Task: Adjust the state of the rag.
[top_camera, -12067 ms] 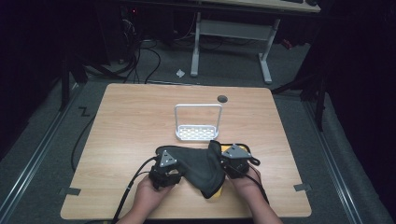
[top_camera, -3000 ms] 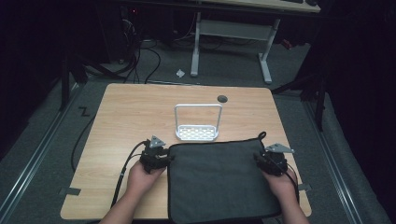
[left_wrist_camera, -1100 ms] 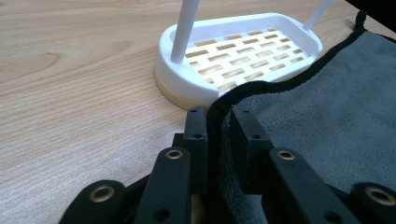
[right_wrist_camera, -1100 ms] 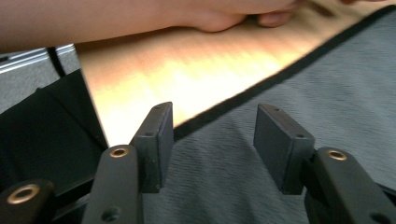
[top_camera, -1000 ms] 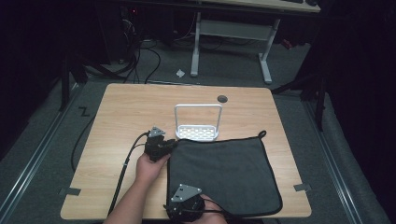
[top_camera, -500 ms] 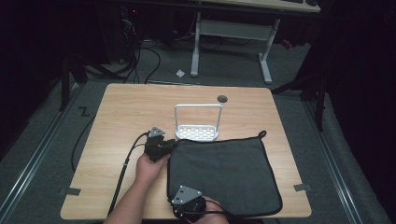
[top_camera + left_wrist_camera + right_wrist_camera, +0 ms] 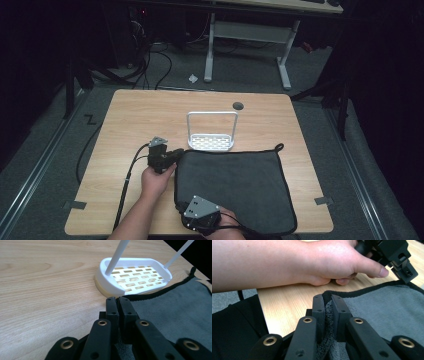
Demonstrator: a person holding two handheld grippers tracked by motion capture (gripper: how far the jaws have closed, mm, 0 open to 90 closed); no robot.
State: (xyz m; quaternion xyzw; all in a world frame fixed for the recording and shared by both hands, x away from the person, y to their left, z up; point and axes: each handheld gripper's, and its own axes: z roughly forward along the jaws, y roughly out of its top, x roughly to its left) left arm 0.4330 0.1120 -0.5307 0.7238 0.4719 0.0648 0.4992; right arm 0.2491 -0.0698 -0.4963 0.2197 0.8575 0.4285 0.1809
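Observation:
A dark grey towel (image 7: 235,185) lies spread flat on the wooden table (image 7: 150,115). My left gripper (image 7: 175,154) is at its far left corner. Its jaws have just been closing and now stand shut (image 7: 117,301), with the towel's (image 7: 175,312) corner fabric between them. My right gripper (image 7: 181,207) is at the near left corner. Its jaws have also just been closing and are shut (image 7: 327,300) on a fold of the towel's (image 7: 387,307) black-hemmed edge. The right gripper view also has the left hand (image 7: 324,262) and its gripper (image 7: 397,257) just beyond.
A small white slotted rack (image 7: 211,142) with a tall wire handle stands just beyond the towel's far edge, close to the left gripper's tips (image 7: 135,275). A round cable hole (image 7: 238,105) sits at the table's back. Bare wood lies to the left.
Three seconds ago each gripper held a far corner of the spread towel. The right hand has since come to the near left corner. Over the last second both hands have hardly moved.

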